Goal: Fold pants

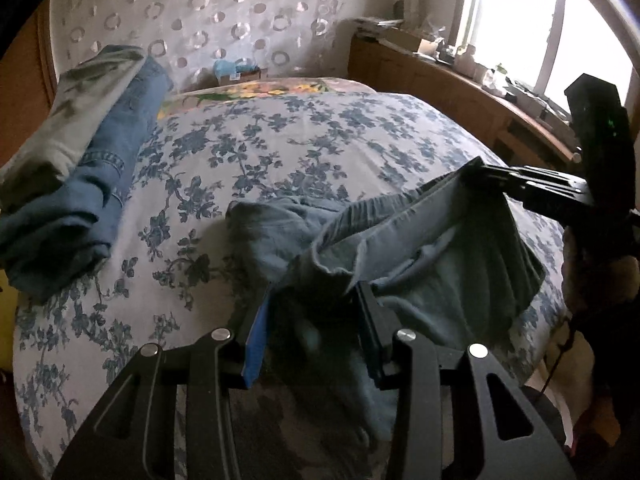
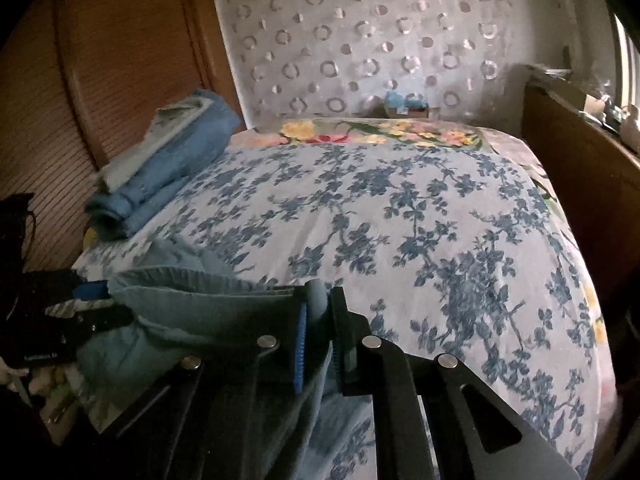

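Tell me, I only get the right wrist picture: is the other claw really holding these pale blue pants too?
Observer: Yes. The left gripper has a bunched edge of the pants between its fingers.
Operator: And how does mine look from outside?
Observer: The right gripper pinches the waistband edge, so the pants hang between both above the bed.
Operator: Anything else on it?
Observer: A small green light glows on its body.
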A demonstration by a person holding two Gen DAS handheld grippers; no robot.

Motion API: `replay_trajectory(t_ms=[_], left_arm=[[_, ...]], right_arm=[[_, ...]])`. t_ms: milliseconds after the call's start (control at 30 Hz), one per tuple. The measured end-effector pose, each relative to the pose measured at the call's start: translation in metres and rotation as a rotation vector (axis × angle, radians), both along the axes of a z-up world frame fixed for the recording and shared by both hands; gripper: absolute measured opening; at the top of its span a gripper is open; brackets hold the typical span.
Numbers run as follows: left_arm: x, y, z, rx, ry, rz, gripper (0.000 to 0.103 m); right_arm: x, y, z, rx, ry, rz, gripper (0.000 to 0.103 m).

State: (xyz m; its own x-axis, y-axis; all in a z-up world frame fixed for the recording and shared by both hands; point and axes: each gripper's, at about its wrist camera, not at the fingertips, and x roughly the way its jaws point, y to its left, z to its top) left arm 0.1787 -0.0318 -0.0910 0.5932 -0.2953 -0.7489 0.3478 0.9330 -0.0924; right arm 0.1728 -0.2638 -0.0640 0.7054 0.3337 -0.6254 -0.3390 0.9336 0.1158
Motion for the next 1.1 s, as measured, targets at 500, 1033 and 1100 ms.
replay_trajectory(t_ms=[500,1033,1100], left_arm=[[0.030,0.000,0.000,0.020,-0.029,0.019,0.041],[0.037,0.003,0.015,-0.030,-0.070,0.017,0.012],[0.036,0.001,0.015,-0.015,-0.063,0.016,0.012]], right_arm=[[-0.007,0.000,-0.001,-0.024,0.035,0.007,0.016],[0.000,0.003,-0.005,-0.006,0.023,0.001,0.013],[0.003,0.004,-0.006,-0.012,0.034,-0.004,0.013]])
